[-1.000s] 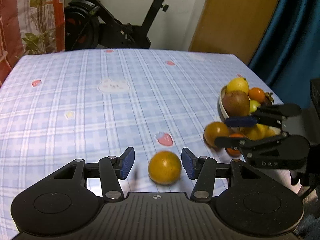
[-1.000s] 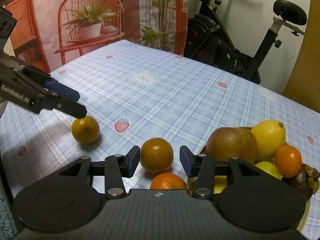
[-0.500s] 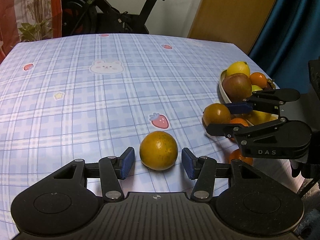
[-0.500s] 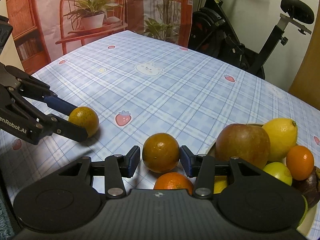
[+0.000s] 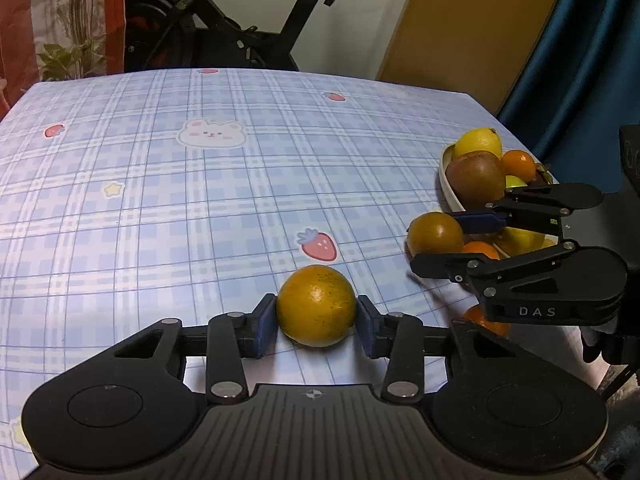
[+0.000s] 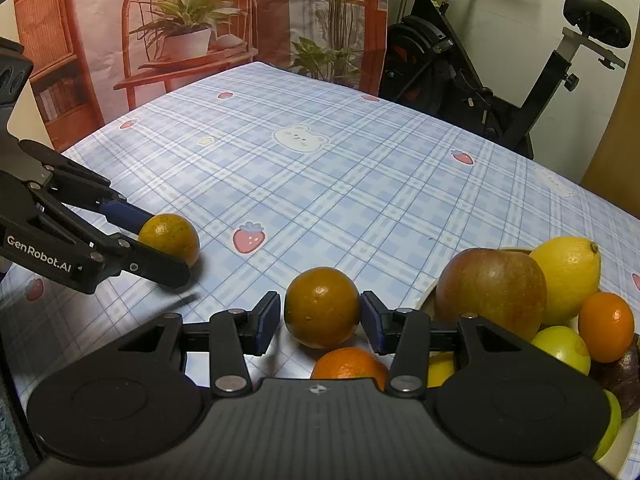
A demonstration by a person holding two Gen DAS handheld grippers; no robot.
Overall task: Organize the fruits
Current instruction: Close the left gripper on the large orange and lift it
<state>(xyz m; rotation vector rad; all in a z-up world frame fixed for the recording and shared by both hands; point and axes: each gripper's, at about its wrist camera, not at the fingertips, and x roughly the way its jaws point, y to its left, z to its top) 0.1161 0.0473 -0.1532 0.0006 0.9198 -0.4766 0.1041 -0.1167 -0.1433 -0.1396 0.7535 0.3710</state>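
Left gripper (image 5: 316, 322): jaws closing, pads pressed on a yellow-orange citrus (image 5: 316, 306) resting on the counter (image 5: 200, 208).
Right gripper (image 6: 320, 322): jaws narrowly parted around a darker orange (image 6: 322, 306), pad contact unclear.
Bowl (image 6: 426, 300): heaped with fruit, just right.

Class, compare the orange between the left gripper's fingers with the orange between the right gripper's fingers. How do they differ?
The left gripper's orange is paler and yellower; the right gripper's orange is darker, brownish.
The left one sits alone on the tablecloth; the right one sits beside the fruit bowl, with a brighter orange in front.
Both are round and sit between blue pads.
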